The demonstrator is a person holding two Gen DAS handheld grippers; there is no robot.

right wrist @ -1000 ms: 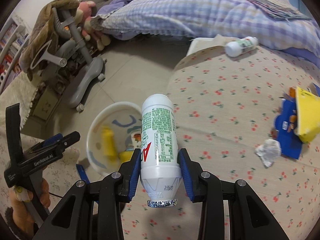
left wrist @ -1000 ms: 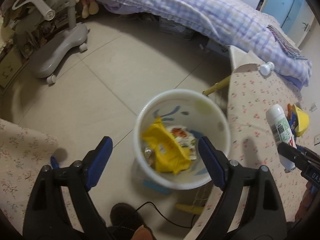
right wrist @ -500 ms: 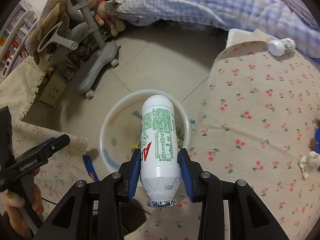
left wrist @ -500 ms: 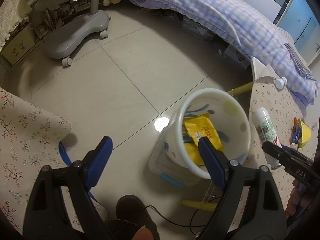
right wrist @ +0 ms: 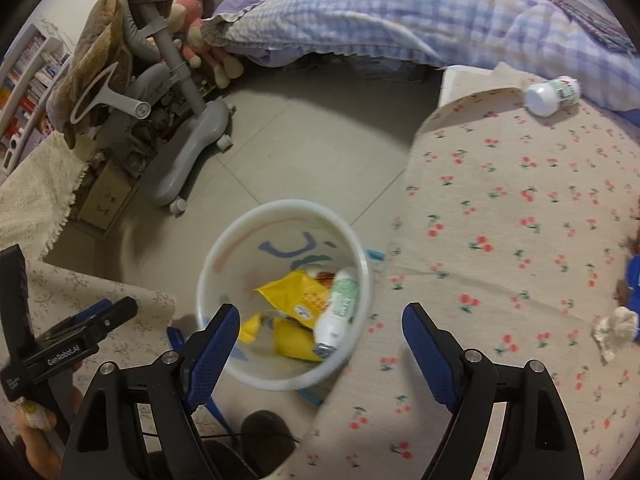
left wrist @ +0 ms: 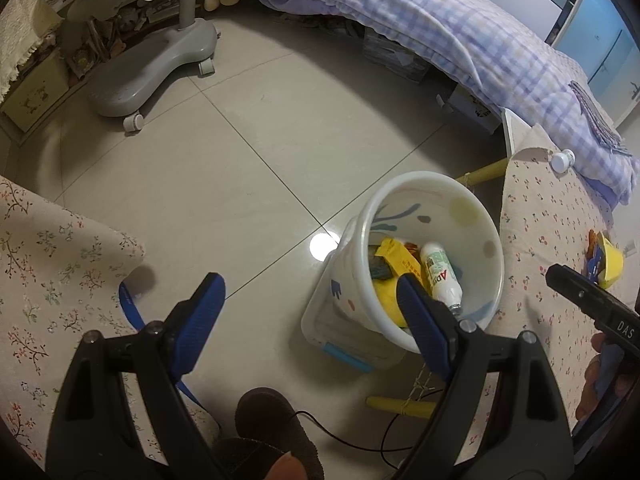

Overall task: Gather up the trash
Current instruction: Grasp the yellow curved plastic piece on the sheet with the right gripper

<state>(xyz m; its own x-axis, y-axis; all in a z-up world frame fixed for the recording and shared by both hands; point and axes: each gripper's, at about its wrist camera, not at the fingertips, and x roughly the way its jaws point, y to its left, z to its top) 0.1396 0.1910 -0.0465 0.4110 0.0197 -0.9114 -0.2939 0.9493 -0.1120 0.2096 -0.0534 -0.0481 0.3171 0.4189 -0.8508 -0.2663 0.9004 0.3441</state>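
Observation:
A white waste bin [right wrist: 224, 252] [left wrist: 486, 224] stands on the tiled floor beside the cloth-covered table. Inside it lie yellow wrappers [right wrist: 298, 290] [left wrist: 396, 258] and a white bottle with a green label [right wrist: 340, 304] [left wrist: 440, 276]. My right gripper [right wrist: 322, 334] hovers over the bin's near rim, its jaws opening with nothing between them. My left gripper [left wrist: 308, 302] stands open above the floor, left of the bin, holding nothing. On the table remain another white bottle [right wrist: 554, 94] [left wrist: 562, 161], a crumpled tissue [right wrist: 614, 326] and yellow and blue packaging [left wrist: 608, 262].
A grey wheeled chair base [right wrist: 188, 156] [left wrist: 152, 72] stands at the back left. A bed with a checked purple quilt [right wrist: 400, 12] runs across the back. A second floral cloth surface [left wrist: 44, 264] lies at the left. A dark slipper [left wrist: 276, 412] and a cable sit below.
My right gripper swung from over the table to over the bin, then let go of the white bottle, which now lies in the bin. The left gripper shifted left, staying open.

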